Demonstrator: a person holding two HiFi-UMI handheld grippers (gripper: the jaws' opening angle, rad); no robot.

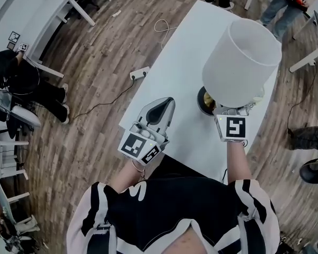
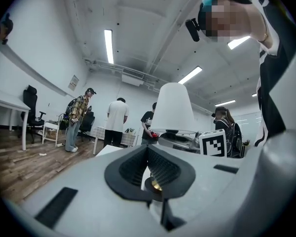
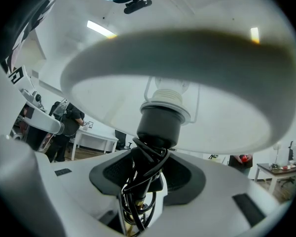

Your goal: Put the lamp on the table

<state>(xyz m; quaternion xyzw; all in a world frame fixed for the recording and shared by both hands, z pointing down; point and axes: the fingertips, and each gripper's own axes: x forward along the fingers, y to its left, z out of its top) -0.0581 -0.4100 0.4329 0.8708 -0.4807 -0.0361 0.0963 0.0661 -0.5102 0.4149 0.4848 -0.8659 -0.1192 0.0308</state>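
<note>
White-shaded lamp (image 1: pixel 243 62) (upright) over table (image 1: pixel 175 89)

i see a white lamp shade (image 1: pixel 243 62), black socket (image 3: pixel 160 125), black cord (image 3: pixel 138 191). table (image 1: pixel 169 83) white, floor (image 1: pixel 95 73) brown wood planks. left gripper (image 1: pixel 161 107) and right gripper (image 3: pixel 148 174) pale grey with black ribbed pads. marker cubes (image 1: pixel 234 127) black-and-white squares. person's top (image 1: pixel 169 210) black with white stripes.
</note>
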